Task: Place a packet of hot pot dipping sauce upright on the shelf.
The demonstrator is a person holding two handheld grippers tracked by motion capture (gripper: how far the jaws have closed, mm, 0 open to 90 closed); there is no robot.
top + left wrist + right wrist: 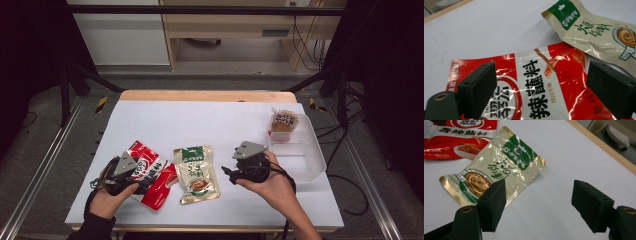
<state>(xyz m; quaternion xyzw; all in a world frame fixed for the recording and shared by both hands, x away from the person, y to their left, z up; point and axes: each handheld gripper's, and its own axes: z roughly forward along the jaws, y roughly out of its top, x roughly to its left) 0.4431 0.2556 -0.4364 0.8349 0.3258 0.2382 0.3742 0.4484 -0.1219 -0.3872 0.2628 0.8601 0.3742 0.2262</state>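
Two sauce pouches lie flat on the white counter [210, 120], left of the clear bin [305, 157]: a red pouch [541, 87] and, just beside it toward the bin, a green pouch [496, 172] overlapping its edge. The left claw [541, 90] hangs spread over the red pouch, pinching nothing; the right claw [539, 202] is spread too, near the green pouch. Both pouches look light, floppy and slick, so I judge a crimped edge seam the safest hold

Left gripper [142, 176] hides part of red pouch [155, 172]; bin snack label unreadable.
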